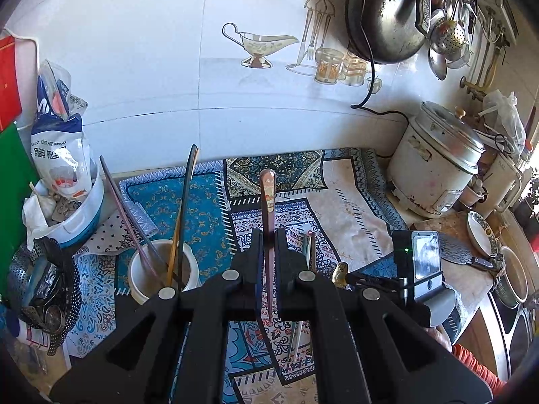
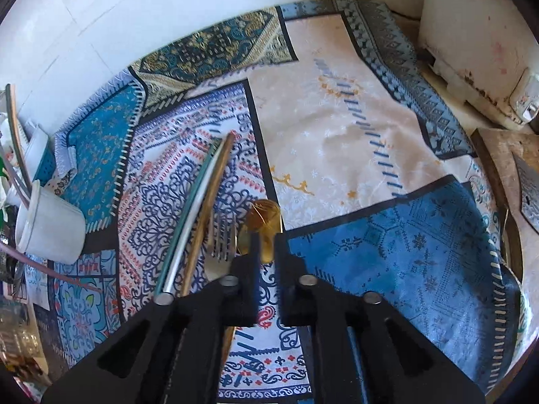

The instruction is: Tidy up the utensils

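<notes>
Closed on a brown chopstick (image 1: 267, 222), the left gripper (image 1: 267, 245) holds it at frame centre; it likely goes next into the white cup (image 1: 164, 274) at lower left. Beyond, the right gripper (image 2: 266, 249), jaws slightly apart and empty, hovers over a gold spoon (image 2: 264, 225) beside the fork (image 2: 220, 239) on the tabletop (image 2: 353, 128).

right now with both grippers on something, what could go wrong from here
The left gripper pinches a long chopstick low down, so it could pivot or slip on the way to the white cup. That cup already holds several leaning sticks that could block entry. The right gripper is at the gold spoon, close beside the fork, and might nudge it.
</notes>
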Demonstrator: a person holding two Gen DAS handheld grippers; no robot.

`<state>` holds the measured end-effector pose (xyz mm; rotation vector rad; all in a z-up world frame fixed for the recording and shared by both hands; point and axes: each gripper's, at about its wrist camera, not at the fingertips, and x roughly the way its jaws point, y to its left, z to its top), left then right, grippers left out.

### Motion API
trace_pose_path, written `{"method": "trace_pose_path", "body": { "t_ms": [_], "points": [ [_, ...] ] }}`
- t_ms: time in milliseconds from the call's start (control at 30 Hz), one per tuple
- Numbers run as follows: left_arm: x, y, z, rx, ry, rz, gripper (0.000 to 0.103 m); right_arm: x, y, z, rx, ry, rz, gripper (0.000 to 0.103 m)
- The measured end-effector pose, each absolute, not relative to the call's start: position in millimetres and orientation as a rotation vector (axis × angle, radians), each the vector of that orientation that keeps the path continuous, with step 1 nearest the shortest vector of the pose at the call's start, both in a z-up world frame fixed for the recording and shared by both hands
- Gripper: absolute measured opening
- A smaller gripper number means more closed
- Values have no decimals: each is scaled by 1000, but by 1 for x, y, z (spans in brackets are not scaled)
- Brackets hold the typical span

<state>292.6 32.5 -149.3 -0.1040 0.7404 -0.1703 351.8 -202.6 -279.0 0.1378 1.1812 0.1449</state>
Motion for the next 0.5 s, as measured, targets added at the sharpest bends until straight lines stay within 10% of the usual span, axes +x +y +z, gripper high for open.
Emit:
{"method": "trace_pose_path", "body": {
  "t_ms": [500],
  "points": [
    [282,49,-151,-125,749,-101,4,369,-184,-285,84,1178,168,43]
  ]
}}
